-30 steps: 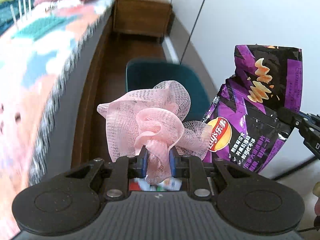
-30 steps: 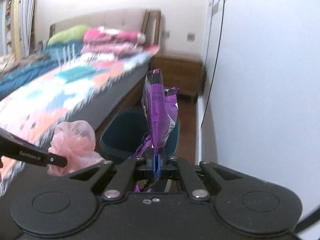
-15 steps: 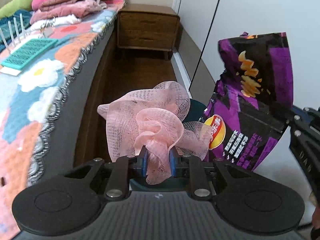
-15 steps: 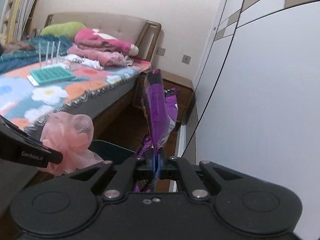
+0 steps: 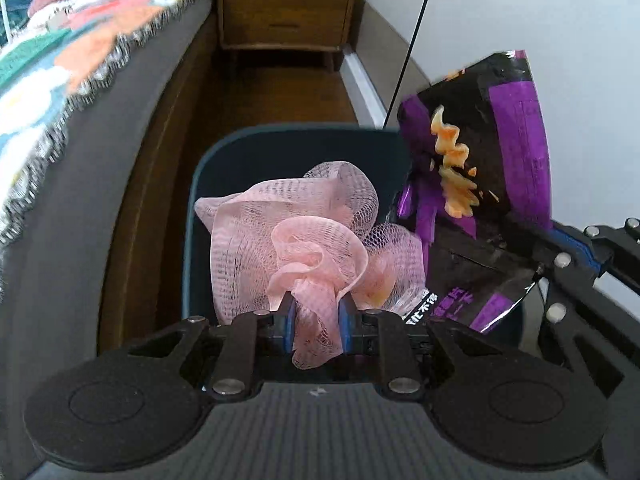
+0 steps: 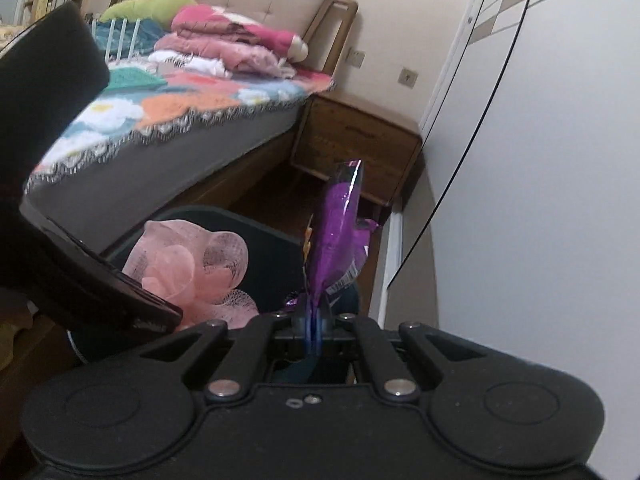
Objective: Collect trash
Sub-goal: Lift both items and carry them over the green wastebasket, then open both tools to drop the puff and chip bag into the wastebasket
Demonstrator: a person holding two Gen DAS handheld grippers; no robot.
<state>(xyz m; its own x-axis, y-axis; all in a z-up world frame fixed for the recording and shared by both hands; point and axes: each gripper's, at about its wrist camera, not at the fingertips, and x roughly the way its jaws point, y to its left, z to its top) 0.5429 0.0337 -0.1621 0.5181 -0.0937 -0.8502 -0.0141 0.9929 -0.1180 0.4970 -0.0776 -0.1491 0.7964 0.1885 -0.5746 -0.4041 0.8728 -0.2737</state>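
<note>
My left gripper is shut on a pink mesh bath puff and holds it right above the open dark teal trash bin. My right gripper is shut on a purple chip bag, held edge-on and upright over the bin's right side. In the left wrist view the chip bag hangs beside the puff, over the bin's right rim, with the right gripper at the frame's right. In the right wrist view the puff sits left of the bag above the bin.
A bed with a colourful crocheted blanket and folded bedding runs along the left. A wooden nightstand stands beyond the bin. White wardrobe doors close off the right. The bin stands in the narrow wooden-floor gap between bed and wardrobe.
Both grippers have tilted down and moved over the bin. The puff and the chip bag now hang directly above its opening. Both grips are unchanged.
</note>
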